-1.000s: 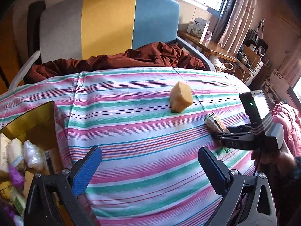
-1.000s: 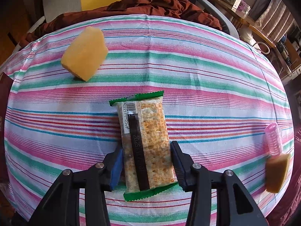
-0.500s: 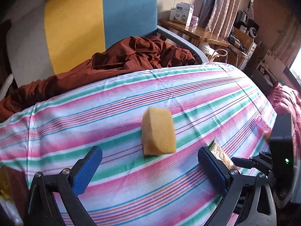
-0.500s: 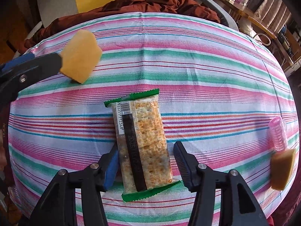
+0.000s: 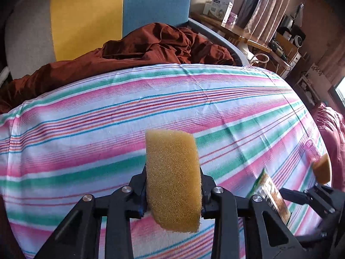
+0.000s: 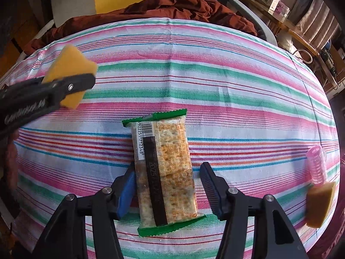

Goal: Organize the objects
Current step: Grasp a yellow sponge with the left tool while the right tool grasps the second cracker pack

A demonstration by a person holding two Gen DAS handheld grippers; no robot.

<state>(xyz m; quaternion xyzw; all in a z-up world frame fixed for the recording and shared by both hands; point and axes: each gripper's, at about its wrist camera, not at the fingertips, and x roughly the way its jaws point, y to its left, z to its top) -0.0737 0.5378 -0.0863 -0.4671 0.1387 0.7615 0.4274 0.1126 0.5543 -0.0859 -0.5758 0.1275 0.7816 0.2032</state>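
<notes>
My left gripper is shut on a yellow sponge, squeezing its sides above the striped cloth; it shows in the right wrist view at the left. My right gripper is open, its jaws on either side of a green-edged cracker packet lying flat on the cloth; the left finger touches the packet's edge, the right finger stands apart. The packet also shows in the left wrist view at the right.
The striped cloth covers a rounded table. A second yellow sponge and a pink ribbed cap lie at the right edge. A chair with a brown blanket stands behind. A wooden desk with boxes is at the back right.
My left gripper has moved forward onto the yellow sponge and shut on it. My right gripper stays open around the cracker packet, almost unmoved.
</notes>
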